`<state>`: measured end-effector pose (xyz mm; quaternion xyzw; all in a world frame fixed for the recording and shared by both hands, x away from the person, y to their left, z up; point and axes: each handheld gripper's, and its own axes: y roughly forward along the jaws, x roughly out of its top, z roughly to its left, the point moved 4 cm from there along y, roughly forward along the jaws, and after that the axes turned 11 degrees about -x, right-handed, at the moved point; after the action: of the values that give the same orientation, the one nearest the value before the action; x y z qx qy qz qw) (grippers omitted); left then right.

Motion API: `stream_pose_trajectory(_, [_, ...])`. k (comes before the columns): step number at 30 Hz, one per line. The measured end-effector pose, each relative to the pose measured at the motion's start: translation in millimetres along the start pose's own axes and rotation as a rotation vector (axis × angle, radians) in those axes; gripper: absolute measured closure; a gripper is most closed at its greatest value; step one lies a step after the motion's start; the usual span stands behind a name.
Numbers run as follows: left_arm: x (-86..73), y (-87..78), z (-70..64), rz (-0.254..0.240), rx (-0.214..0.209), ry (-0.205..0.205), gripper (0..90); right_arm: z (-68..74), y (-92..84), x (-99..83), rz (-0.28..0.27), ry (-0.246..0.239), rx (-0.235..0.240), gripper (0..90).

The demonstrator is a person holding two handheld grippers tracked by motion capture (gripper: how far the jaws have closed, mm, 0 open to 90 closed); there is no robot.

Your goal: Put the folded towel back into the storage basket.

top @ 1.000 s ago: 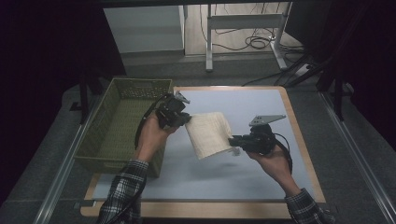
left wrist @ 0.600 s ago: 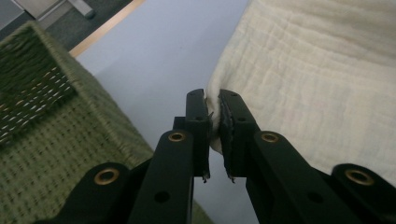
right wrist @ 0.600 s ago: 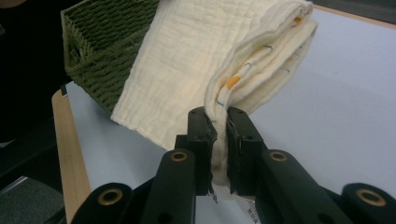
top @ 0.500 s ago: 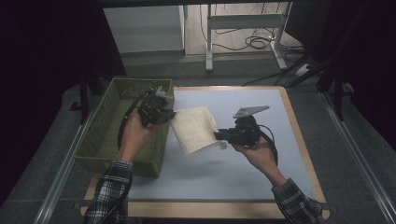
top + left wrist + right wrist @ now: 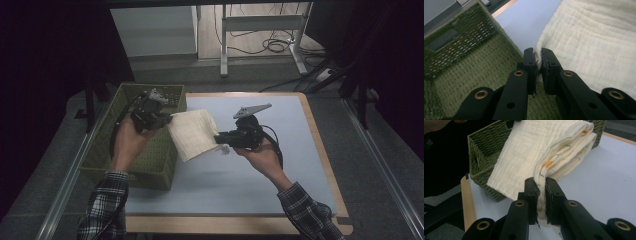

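Observation:
A folded cream cloth (image 5: 192, 134) hangs in the air between both grippers, partly over the right rim of the green woven basket (image 5: 127, 165). My left gripper (image 5: 167, 120) is shut on the cloth's left edge (image 5: 584, 47) above the basket. My right gripper (image 5: 220, 140) is shut on the folded right end (image 5: 564, 152), where layered hems with orange and blue marks show. The basket (image 5: 466, 72) lies under the left gripper (image 5: 537, 58), and the basket (image 5: 484, 152) stands behind the cloth beyond the right gripper (image 5: 540, 186).
The pale blue mat (image 5: 260, 180) covers a wooden-edged table (image 5: 330, 170). The basket's floor (image 5: 481, 72) is bare green weave. A white table leg and cables (image 5: 272, 45) sit on the floor beyond the table.
Both grippers have carried the cloth leftward, from over the mat's middle to the basket's right rim. The left gripper now hangs over the basket.

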<state>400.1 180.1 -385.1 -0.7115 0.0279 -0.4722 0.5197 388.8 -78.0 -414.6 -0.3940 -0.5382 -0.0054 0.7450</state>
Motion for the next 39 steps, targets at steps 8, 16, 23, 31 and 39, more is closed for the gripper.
stream_pose_trajectory(8, [-8.2,-16.5,13.0,-0.002,0.033,-0.017,83.0,12.1,12.5,14.1,0.001,-0.007,0.021,80.6])
stream_pose_trajectory(16, [-20.5,-26.6,28.4,0.005,0.069,-0.053,83.1,27.3,30.0,25.4,-0.003,-0.015,0.041,80.6])
stream_pose_trajectory(23, [-29.9,-36.2,39.3,0.007,0.095,-0.081,83.1,42.3,44.8,32.6,-0.007,-0.014,0.058,80.7])
stream_pose_trajectory(31, [-46.3,-44.4,53.3,0.019,0.129,-0.116,83.1,63.4,67.9,39.4,-0.006,-0.011,0.073,80.7])
stream_pose_trajectory(39, [-64.7,-50.0,67.3,0.030,0.153,-0.154,83.2,89.4,95.7,39.6,0.026,-0.020,0.075,80.6])
